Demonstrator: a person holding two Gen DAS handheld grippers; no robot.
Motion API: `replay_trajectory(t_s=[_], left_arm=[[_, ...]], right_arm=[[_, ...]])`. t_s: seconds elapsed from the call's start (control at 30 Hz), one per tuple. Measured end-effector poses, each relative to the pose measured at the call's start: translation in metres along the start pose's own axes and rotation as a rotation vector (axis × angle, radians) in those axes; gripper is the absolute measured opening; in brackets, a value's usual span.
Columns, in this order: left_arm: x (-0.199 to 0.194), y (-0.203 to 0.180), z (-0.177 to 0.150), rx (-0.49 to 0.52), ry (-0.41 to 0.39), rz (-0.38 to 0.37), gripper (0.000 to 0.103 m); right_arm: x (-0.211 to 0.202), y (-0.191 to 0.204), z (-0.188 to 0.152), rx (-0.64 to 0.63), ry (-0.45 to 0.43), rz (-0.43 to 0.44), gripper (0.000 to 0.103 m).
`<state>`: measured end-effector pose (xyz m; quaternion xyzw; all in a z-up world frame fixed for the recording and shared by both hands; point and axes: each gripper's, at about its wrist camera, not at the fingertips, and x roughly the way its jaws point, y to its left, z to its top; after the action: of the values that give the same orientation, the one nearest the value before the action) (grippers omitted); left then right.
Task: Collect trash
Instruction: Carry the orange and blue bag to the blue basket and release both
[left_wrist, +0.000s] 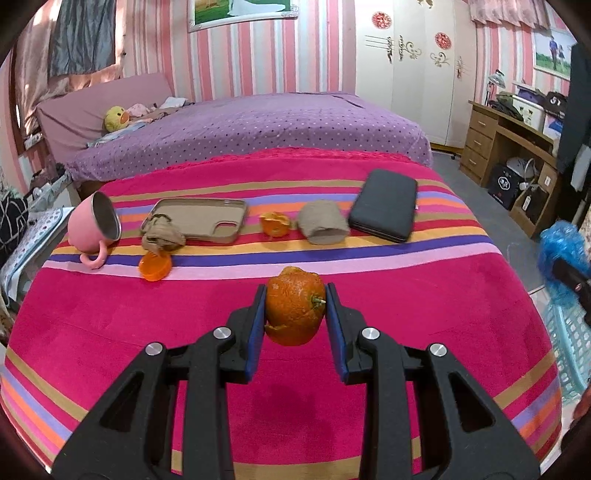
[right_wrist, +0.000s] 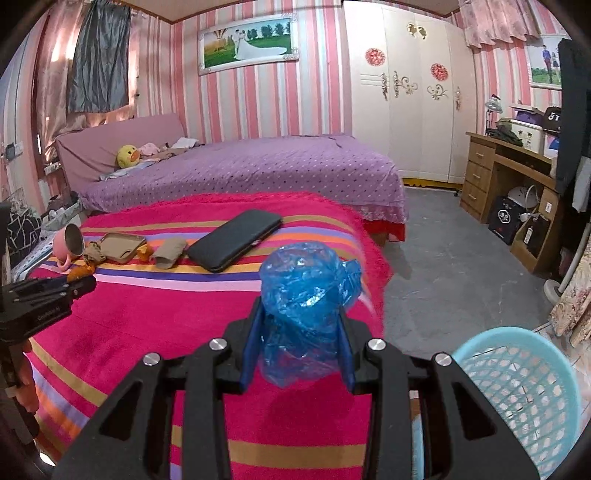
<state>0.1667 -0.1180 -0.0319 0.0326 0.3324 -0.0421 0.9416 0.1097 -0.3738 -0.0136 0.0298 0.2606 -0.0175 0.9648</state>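
ur left gripper (left_wrist: 295, 314) pinches orange peel (left_wrist: 293, 306), light n floppy; right gripper (right_wrist: 301, 325) clamps blue plastic wad (right_wrist: 306, 288), crinkly, slippy. basket (right_wrist: 517, 391) sits lower right.

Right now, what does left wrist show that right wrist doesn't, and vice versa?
Left wrist only: left gripper shut on an orange peel, and an orange cap on the blanket.
Right wrist only: right gripper shut on a blue bag, and the basket's open rim.
Both: pink mug, phone case, black wallet, striped blanket.
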Motion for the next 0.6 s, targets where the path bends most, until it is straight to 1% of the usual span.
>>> replay_trajectory(t_s=[0.1, 0.2, 0.33, 0.43, 0.6], left_arm=[[-0.004, -0.017, 0.000, 0.014, -0.009, 0.002, 0.029], [-0.010, -0.041, 0.003, 0.024, -0.016, -0.031, 0.029], [-0.022, -0.079, 0.006, 0.068, -0.054, -0.050, 0.030], [-0.026, -0.108, 0.007, 0.061, -0.050, -0.106, 0.030], [-0.032, -0.161, -0.002, 0.118, -0.038, -0.163, 0.030]], right_arm=[[-0.010, -0.022, 0.001, 0.002, -0.017, -0.026, 0.036], [-0.021, -0.050, 0.003, 0.020, -0.039, -0.048, 0.036], [-0.033, -0.080, 0.000, 0.062, -0.053, -0.090, 0.036], [-0.042, -0.105, -0.005, 0.100, -0.059, -0.121, 0.036], [-0.053, -0.139, -0.015, 0.128, -0.054, -0.162, 0.036]])
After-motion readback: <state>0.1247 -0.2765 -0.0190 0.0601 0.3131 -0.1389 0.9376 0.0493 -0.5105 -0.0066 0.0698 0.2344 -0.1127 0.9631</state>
